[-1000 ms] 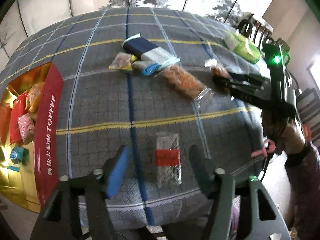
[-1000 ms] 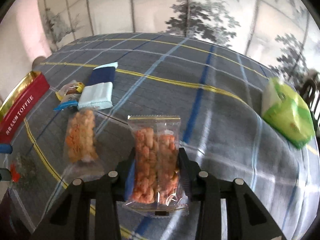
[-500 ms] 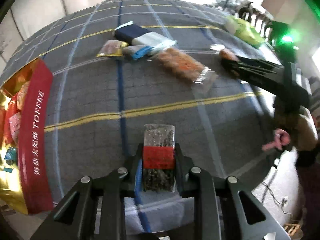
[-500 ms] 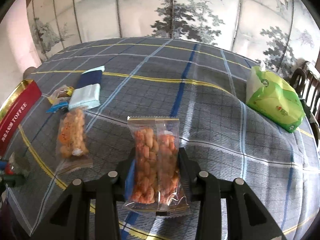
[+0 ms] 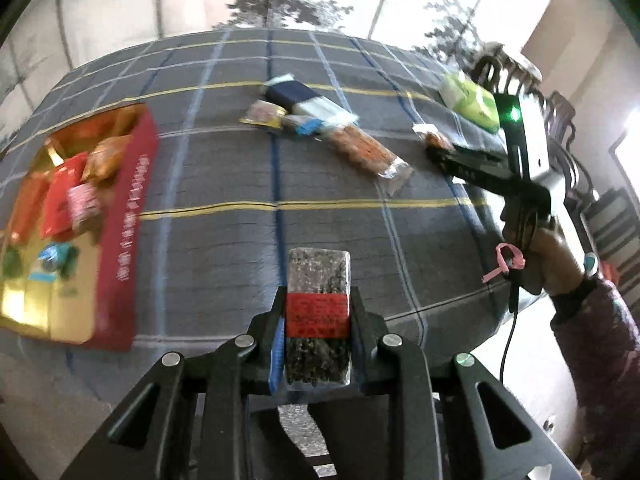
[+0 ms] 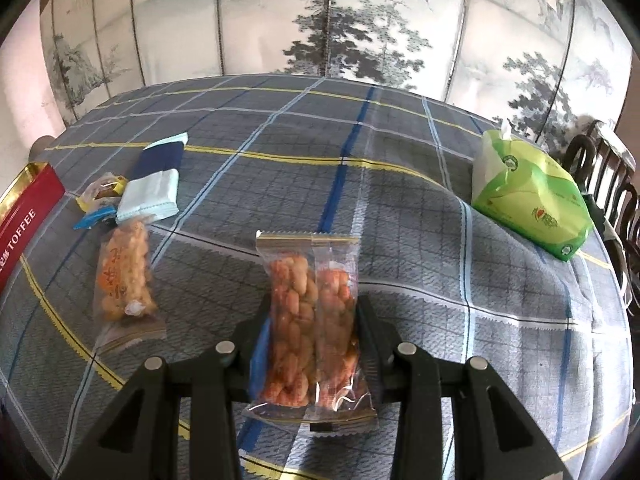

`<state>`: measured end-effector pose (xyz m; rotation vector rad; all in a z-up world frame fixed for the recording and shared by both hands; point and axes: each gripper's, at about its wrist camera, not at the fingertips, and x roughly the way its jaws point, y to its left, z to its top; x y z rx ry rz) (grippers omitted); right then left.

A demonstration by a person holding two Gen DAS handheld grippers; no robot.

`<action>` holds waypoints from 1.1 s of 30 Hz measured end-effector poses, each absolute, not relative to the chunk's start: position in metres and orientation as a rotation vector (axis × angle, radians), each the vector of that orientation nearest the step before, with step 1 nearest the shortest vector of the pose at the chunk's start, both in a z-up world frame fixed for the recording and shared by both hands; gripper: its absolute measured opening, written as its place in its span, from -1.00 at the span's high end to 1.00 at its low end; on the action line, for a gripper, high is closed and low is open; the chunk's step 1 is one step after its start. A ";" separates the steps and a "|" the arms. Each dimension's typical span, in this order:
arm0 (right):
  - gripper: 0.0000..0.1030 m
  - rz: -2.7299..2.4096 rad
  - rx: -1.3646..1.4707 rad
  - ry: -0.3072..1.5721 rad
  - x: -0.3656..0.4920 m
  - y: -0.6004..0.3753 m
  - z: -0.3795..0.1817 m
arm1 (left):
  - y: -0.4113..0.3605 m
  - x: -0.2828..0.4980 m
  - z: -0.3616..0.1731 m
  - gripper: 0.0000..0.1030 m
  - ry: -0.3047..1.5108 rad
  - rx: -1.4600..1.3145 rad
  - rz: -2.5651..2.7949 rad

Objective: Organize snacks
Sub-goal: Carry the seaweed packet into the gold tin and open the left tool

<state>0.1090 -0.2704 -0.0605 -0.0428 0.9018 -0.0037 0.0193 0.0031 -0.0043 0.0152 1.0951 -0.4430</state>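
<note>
My left fingers are clamped on the dark bar, my right fingers on the twists pack, both above the worktop; slick wrappers could slip before the tin.

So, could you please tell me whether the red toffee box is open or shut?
Open. The red toffee box has no lid on it, and wrapped snacks lie visible on its gold interior.

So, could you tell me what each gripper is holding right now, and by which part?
The left gripper clamps the dark seaweed bar across its red-labelled middle; the right gripper clamps the clear pack of orange twists by its long sides.
</note>
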 end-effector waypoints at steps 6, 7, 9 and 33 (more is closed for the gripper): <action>0.25 -0.018 -0.044 0.901 0.109 -0.270 -0.061 | 0.066 0.026 0.024 0.55 1.046 -0.069 -0.354; 0.25 -0.019 -0.044 0.901 0.109 -0.270 -0.060 | 0.076 0.029 0.028 0.55 1.032 -0.072 -0.326; 0.25 -0.022 -0.043 0.902 0.109 -0.270 -0.060 | 0.097 0.037 0.035 0.55 1.012 -0.076 -0.275; 0.25 -0.041 -0.061 0.900 0.109 -0.266 -0.060 | 0.145 0.087 -0.011 0.54 1.050 -0.061 -0.123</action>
